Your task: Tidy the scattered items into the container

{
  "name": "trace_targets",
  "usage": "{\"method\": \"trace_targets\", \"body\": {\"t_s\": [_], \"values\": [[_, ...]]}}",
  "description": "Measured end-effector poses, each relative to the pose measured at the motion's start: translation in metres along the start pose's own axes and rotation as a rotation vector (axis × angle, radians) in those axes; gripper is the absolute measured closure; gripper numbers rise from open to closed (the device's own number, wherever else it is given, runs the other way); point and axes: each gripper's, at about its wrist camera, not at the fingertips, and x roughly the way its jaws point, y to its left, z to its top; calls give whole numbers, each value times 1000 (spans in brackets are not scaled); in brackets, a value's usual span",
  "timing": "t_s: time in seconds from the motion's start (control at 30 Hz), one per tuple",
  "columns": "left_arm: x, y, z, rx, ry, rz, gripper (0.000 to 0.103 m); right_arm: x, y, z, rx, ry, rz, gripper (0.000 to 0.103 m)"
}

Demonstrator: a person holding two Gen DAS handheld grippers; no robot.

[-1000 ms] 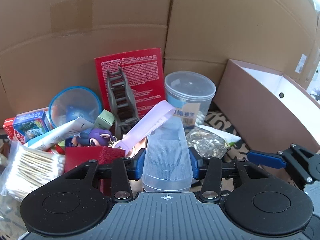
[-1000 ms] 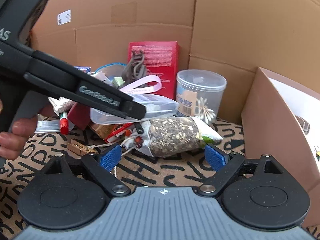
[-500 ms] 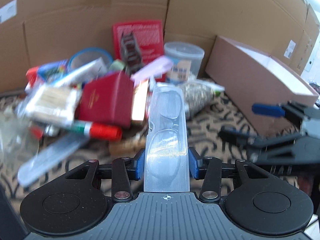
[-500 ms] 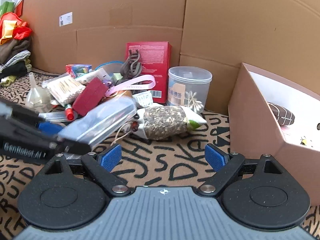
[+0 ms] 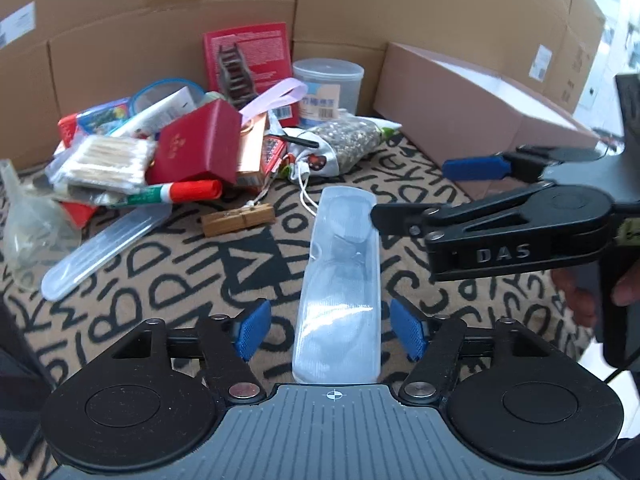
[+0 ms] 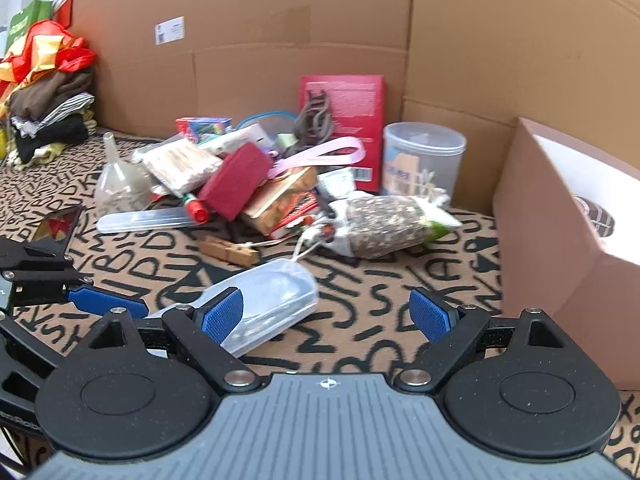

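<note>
Your left hand-held gripper (image 5: 332, 330) is spread open, its blue pads clear of the clear plastic case (image 5: 340, 292) that lies lengthwise between them on the patterned mat (image 5: 168, 280). Your right hand-held gripper (image 6: 326, 314) is open too, holding nothing, with the case just beside its left pad. Beyond, the heap of scattered items (image 5: 168, 148) sits against the cardboard wall (image 5: 360, 8). The brown box (image 6: 560, 240) stands to the right.

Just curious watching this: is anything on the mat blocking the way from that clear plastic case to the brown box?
Nothing visible lies on the mat between the clear case and the brown box; that stretch is bare. Only the open right gripper hovers near the case's far end.
</note>
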Motion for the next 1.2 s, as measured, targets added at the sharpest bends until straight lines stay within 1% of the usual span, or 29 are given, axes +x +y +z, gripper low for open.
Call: {"method": "trace_targets", "body": {"t_s": [0.13, 0.3, 0.37, 0.4, 0.43, 0.47, 0.57, 0.6, 0.67, 0.77, 0.83, 0.9, 0.93, 1.0, 1.07, 1.2], "values": [[-8, -5, -9, -5, 2, -17, 25, 15, 1, 9, 34, 26, 59, 11], [-2, -5, -14, -25, 19, 4, 25, 52, -6, 19, 102, 83, 142, 11], [1, -2, -15, -32, 23, 20, 25, 62, -11, 17, 139, 100, 164, 12], [2, 0, -15, -38, 25, 31, 26, 62, -14, 15, 165, 103, 198, 22], [3, 3, -15, -50, 25, 35, 26, 60, -17, 13, 192, 106, 237, 35], [3, 6, -15, -64, 24, 36, 24, 56, -20, 10, 211, 106, 263, 37], [4, 15, -15, -99, 22, 42, 25, 38, -24, 4, 211, 100, 270, 47], [4, 17, -14, -104, 21, 49, 24, 31, -26, 1, 214, 96, 272, 48], [4, 18, -15, -103, 23, 52, 23, 16, -29, -5, 223, 84, 269, 47], [4, 15, -16, -78, 21, 49, 22, -3, -31, -13, 212, 83, 276, 43], [3, 16, -16, -75, 14, 32, 18, -12, -29, -17, 177, 87, 283, 39], [1, 17, -17, -73, 7, 16, 18, -20, -28, -20, 127, 69, 273, 38], [0, 18, -17, -71, 4, 7, 18, -25, -27, -21, 101, 58, 267, 31], [-2, 19, -18, -69, -3, -9, 18, -32, -28, -23, 75, 27, 248, 22], [-4, 20, -19, -67, -8, -20, 18, -36, -29, -25, 47, 8, 232, 21], [-4, 22, -22, -59, -1, 3, 18, -35, -21, -30, -57, 17, 187, 21]]}}
